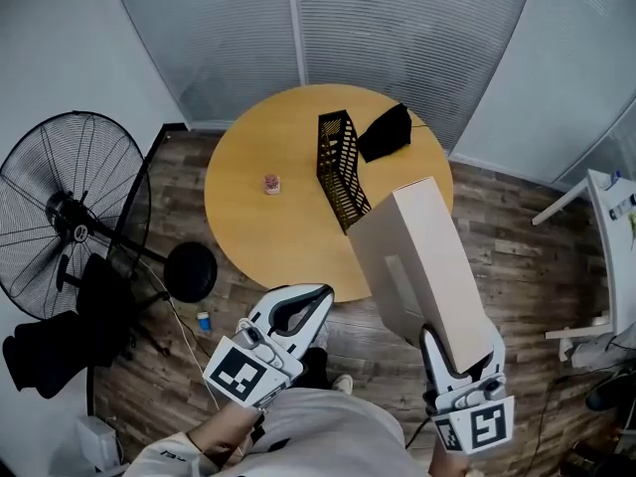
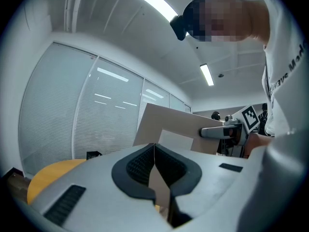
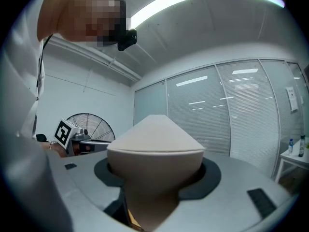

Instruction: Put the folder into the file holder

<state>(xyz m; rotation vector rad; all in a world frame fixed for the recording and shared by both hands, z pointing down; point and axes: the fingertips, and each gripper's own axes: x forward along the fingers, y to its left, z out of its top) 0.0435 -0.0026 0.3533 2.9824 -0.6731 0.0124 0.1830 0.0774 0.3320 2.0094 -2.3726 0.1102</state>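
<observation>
The fingers of the right gripper (image 1: 462, 358) are clamped on the near end of the folder (image 1: 417, 256), a thick beige box-type one, which fills the gap between them in the right gripper view. The fingers of the left gripper (image 2: 154, 164) are pressed together with nothing between them, and that gripper hangs idle just left of the folder.

The folder is in the air, tilted up and forward. Its far end reaches over the near edge of the round bench (image 1: 260, 229), close to the black mesh file holder (image 1: 340, 167) but not in it. The holder stands upright near the bench's middle, with a black bundle (image 1: 386, 132) just beside it (what that is, I cannot tell).

This looks like the carry step, with the insertion not yet begun. The next move calls for lining the folder's narrow edge up with the holder's open top and lowering it in. The free left gripper could steady the light holder.
</observation>
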